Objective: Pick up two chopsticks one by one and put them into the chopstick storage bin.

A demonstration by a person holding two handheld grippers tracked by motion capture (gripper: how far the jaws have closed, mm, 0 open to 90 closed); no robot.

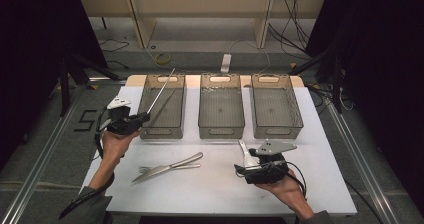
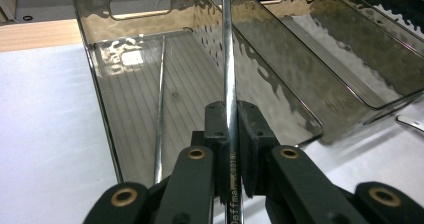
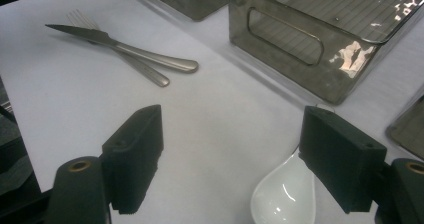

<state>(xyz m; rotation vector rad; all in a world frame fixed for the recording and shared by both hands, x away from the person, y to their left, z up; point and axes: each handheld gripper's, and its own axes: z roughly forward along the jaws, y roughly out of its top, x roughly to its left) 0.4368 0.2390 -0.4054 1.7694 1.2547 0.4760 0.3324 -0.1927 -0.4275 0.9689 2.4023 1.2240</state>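
My left gripper (image 1: 144, 117) is shut on a thin metal chopstick (image 1: 161, 91), which slants up and back over the left grey bin (image 1: 143, 100). In the left gripper view the jaws (image 2: 230, 129) pinch the chopstick (image 2: 228, 59) near its lower end. A second chopstick (image 2: 160, 109) lies on the floor of this bin (image 2: 100, 99). My right gripper (image 1: 246, 165) stands open near the table's front right, over a white spoon (image 1: 244, 151). In the right gripper view the spoon's bowl (image 3: 282, 196) lies by the right jaw, untouched, and the gripper (image 3: 235, 154) holds nothing.
A knife (image 1: 167, 167) lies across a fork (image 1: 145, 169) on the white table, front middle; both show as knife (image 3: 135, 51) and fork (image 3: 80, 18). The middle bin (image 1: 221, 129) and right bin (image 1: 276, 131) stand in a row behind. The table's front edge is close to both hands.
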